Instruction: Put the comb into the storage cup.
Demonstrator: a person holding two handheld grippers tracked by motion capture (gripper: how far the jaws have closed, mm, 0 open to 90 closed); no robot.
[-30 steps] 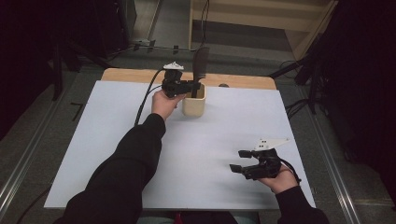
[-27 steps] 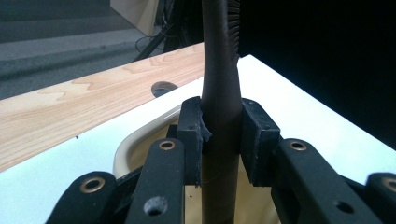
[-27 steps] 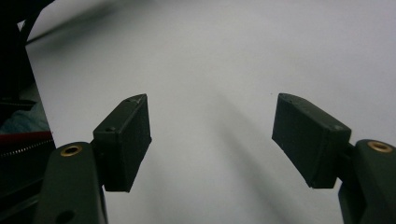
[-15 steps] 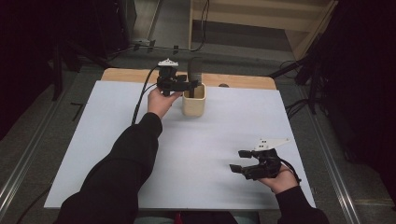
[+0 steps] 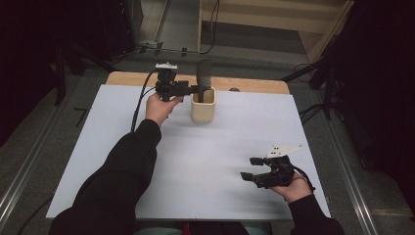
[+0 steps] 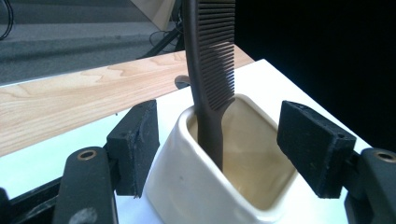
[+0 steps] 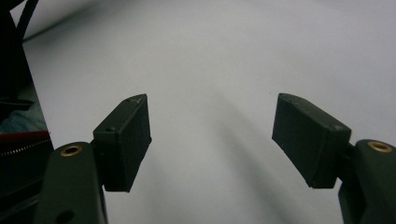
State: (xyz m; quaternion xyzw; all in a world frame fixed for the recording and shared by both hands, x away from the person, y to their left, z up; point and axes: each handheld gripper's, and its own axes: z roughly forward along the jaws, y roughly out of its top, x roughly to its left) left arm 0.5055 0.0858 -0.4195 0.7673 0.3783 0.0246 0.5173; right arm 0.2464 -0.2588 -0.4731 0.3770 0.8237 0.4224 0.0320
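The dark comb [image 6: 208, 70] stands upright in the cream ceramic cup [image 6: 219, 186], its handle end down inside and its teeth rising well above the rim. That cup [image 5: 203, 104] sits toward the far side of the white table mat [image 5: 195, 161], close to the strip of bare wood [image 5: 244, 84] along the table's far edge.

Your left gripper [image 5: 188, 89] is held level just beside the cup, its jaws spread wide; in the left gripper view the two black pads [image 6: 135, 144] stand one on each side of the cup's near wall, apart from it and from the comb, gripping nothing.

Your right gripper [image 5: 254, 169] rests low over the mat near the near right corner, well apart from the cup; its jaws are spread too, with bare white mat [image 7: 210, 93] between them
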